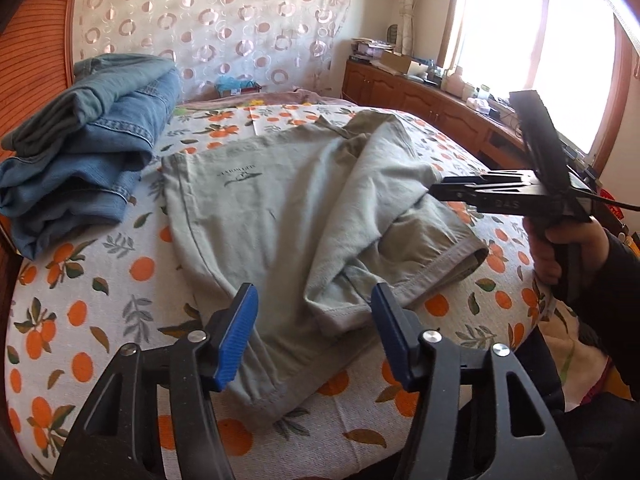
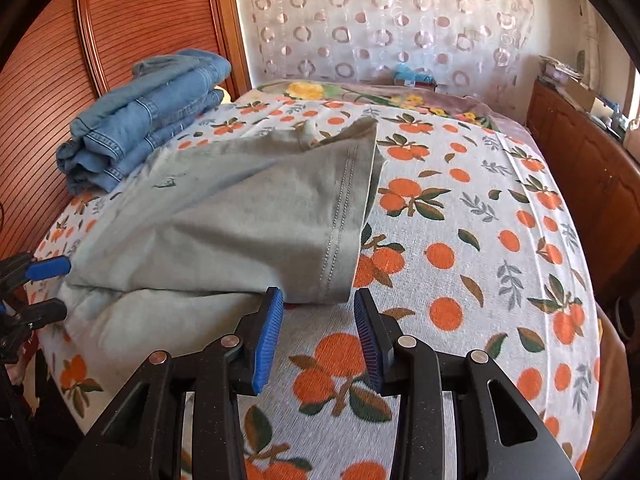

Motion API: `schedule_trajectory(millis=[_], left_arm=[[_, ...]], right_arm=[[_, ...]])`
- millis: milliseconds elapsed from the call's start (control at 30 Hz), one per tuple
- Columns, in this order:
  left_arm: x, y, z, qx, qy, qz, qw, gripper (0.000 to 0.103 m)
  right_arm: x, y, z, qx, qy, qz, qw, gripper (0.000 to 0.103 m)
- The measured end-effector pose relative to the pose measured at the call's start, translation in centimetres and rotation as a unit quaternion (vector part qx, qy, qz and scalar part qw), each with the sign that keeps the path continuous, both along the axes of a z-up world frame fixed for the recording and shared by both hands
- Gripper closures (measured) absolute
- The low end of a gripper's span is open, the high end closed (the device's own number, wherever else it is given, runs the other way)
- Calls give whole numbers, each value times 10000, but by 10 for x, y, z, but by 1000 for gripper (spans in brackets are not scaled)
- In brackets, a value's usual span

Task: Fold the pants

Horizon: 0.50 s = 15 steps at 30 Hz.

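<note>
While the grey-green pants (image 1: 288, 216) lie partly folded on the bed (image 1: 100, 292), both tools hover over them with nothing between their pads. The left tool (image 1: 314, 332) has its 2 blue-padded fingers spread apart above the near hem of the pants, not touching the cloth. The right tool (image 2: 318, 336) also stands with its fingers apart, just beside the stitched hem edge of the pants (image 2: 224, 216), over the bare sheet. In the left wrist view the right tool (image 1: 440, 191) shows side-on at the far edge of the garment, gripped by the person's right hand (image 1: 568, 248); whether its tips touch the cloth there I cannot tell. One leg of the pants is laid over the rest, its hem toward the right. The sheet is printed with oranges and leaves. A stack of folded blue jeans (image 2: 144, 120) sits at the bed's left side by the wooden headboard (image 2: 120, 40), just beside the pants. A wooden cabinet (image 1: 420, 100) runs under the window (image 1: 540, 48).
</note>
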<state>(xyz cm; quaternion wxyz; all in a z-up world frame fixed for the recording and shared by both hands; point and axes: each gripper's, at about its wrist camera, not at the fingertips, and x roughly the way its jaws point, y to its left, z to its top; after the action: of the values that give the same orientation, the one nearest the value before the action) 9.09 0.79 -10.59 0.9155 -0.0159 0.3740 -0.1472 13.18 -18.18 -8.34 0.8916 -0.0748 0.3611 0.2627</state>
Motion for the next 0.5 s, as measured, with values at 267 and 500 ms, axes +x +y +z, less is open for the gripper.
schedule_trajectory(millis=[267,500], left_arm=[[-2,-6,-5,-61,80,-92,9999,71],[-1,-4,-4,-204,101,-116,9997,83]], right_arm=[[4,2,0,31,54,54,10000,81],[13,-5,1,146,-15,273,9995,99]])
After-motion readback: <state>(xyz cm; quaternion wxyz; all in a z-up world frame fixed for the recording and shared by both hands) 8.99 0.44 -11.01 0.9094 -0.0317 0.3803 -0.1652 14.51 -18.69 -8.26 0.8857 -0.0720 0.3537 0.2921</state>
